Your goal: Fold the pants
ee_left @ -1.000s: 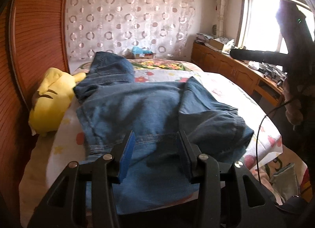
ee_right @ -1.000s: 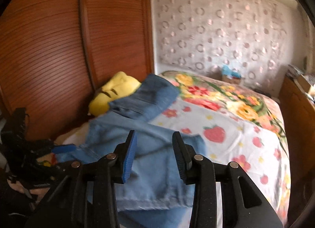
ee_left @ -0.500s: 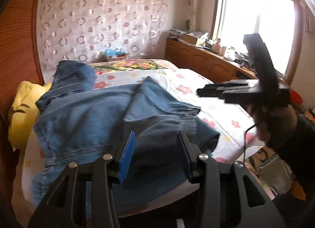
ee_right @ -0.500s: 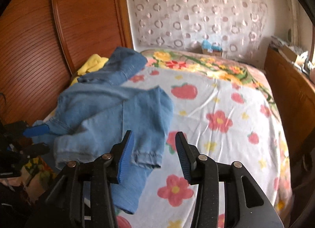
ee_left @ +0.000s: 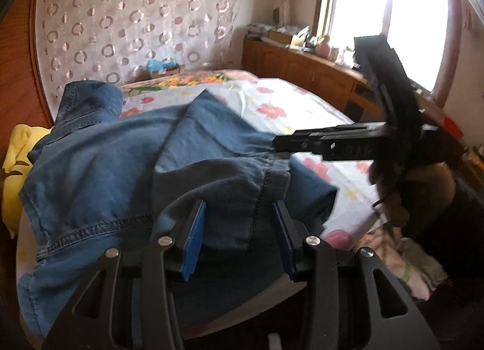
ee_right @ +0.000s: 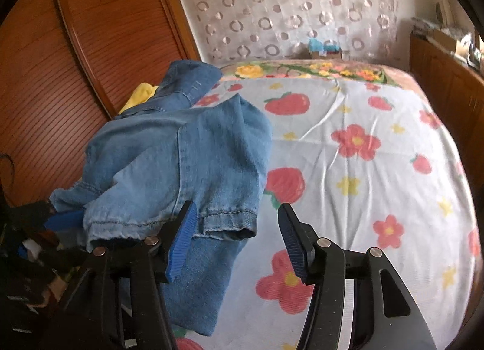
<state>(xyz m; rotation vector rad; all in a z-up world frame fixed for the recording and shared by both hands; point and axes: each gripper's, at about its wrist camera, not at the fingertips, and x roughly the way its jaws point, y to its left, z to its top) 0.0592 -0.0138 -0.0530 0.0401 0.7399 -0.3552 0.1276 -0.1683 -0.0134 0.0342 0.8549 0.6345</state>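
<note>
A: Left wrist view first: the denim pants (ee_left: 127, 168) lie bunched on the flowered bedsheet (ee_left: 281, 99), waist end up against a yellow plush toy (ee_left: 15, 165). The left gripper (ee_left: 239, 229) hangs over a folded leg hem, its 2 blue pads apart, clamped on nothing.

B: And the right gripper (ee_left: 284, 143) reaches in from the side, its tip at the cloth's edge.

A: Over to the right wrist view: the pants (ee_right: 187, 150) sit at the bed's left side, beside the wooden wardrobe (ee_right: 75, 47).

B: The right gripper (ee_right: 236, 235) has jaws opening, the hemmed cuff (ee_right: 224, 220) lying loose between them, pads clear of it.
</note>
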